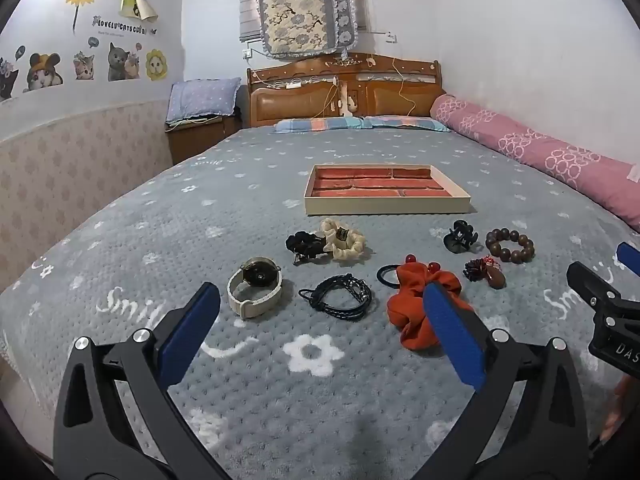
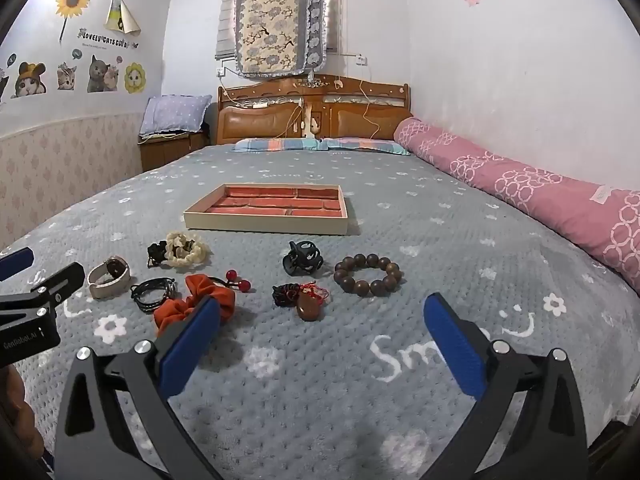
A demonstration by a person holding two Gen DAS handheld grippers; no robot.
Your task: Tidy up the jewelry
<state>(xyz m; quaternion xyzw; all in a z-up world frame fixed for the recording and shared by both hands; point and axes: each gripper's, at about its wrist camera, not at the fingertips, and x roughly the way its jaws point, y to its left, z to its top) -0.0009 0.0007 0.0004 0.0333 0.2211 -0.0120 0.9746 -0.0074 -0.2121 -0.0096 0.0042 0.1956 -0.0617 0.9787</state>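
One tray (image 1: 387, 205) lies flat, long side crosswise.

Glossy wooden bead bracelet (image 2: 367, 277) and soft cloth scrunchie (image 2: 192, 303) lie on a nubby fleece blanket (image 2: 320, 380).

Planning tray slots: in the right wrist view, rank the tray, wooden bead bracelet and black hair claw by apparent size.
1. Tray, clearly largest though farthest away.
2. Wooden bead bracelet.
3. Black hair claw, at similar depth to the bracelet.

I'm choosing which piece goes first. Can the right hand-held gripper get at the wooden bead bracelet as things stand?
Probably yes. The right hand-held gripper is open and empty, and the wooden bead bracelet lies alone on the blanket just ahead of it, with nothing between.
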